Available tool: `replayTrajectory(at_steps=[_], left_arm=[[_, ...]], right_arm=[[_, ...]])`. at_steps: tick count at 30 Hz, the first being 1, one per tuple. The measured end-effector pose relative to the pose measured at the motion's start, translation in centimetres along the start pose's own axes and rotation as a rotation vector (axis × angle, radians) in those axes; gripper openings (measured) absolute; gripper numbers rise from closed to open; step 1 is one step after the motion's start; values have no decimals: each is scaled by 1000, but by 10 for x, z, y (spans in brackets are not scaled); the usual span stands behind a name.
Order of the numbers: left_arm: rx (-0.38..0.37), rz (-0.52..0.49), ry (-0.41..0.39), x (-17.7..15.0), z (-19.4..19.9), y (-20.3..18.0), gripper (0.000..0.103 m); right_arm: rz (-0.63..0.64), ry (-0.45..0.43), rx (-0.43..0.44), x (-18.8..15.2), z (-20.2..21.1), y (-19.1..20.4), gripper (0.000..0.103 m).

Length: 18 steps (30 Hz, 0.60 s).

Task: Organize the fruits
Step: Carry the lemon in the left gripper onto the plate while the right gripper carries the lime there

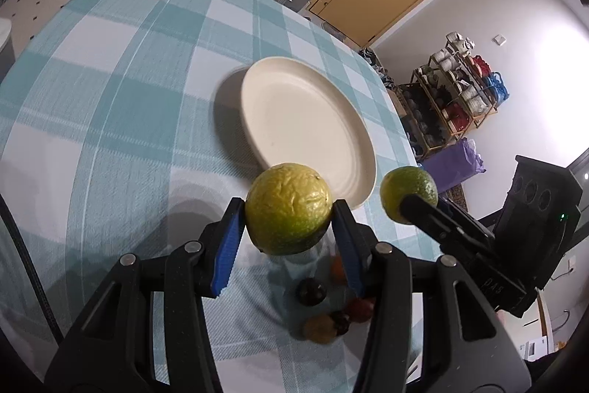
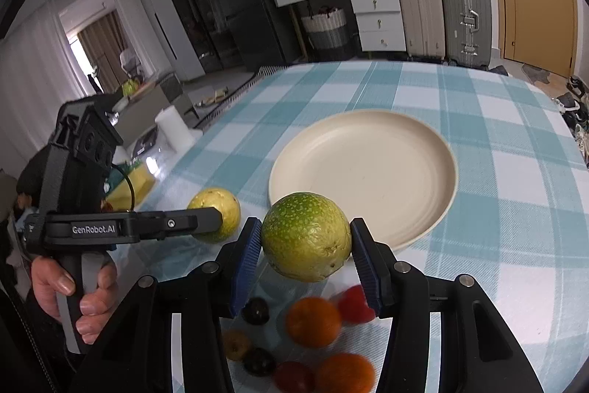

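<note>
Both views are bright and evenly lit, with strong fisheye bending: the teal-and-white checked tablecloth [image 1: 110, 91] bulges like a dome, and black vignette fills the corners of each frame. In the left wrist view a blown-out patch of glare whitens the pale wall [image 1: 552, 61] at the right edge. The round cream plate [image 1: 305, 127] throws a soft grey shadow toward the left of the frame, and broad diffuse shadows lie on the cloth at lower centre. In the right wrist view daylight enters through the curtained window [image 2: 84, 43] at upper left. The small orange, red and dark fruits [image 2: 313, 321] at the bottom are smeared and out of focus.
</note>
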State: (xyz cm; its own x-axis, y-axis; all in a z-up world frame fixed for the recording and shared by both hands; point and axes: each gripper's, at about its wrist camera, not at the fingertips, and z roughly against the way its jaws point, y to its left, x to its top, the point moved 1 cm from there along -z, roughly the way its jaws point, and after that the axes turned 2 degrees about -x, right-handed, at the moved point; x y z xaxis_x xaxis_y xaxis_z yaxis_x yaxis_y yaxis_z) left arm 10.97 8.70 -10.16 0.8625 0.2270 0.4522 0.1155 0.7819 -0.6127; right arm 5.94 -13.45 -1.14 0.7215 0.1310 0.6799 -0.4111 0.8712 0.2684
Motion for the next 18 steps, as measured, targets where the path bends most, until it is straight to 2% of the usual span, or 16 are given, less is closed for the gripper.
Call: replayTrajectory(at_steps=[10,18], left_arm=[[-8,-49,14,44,-23,-30,45],[4,-53,15,84,-47,-39,45]], right_arm=[[-21,-62,4,37,6,-32,50],[-25,-82,7,66,-12,-54,50]])
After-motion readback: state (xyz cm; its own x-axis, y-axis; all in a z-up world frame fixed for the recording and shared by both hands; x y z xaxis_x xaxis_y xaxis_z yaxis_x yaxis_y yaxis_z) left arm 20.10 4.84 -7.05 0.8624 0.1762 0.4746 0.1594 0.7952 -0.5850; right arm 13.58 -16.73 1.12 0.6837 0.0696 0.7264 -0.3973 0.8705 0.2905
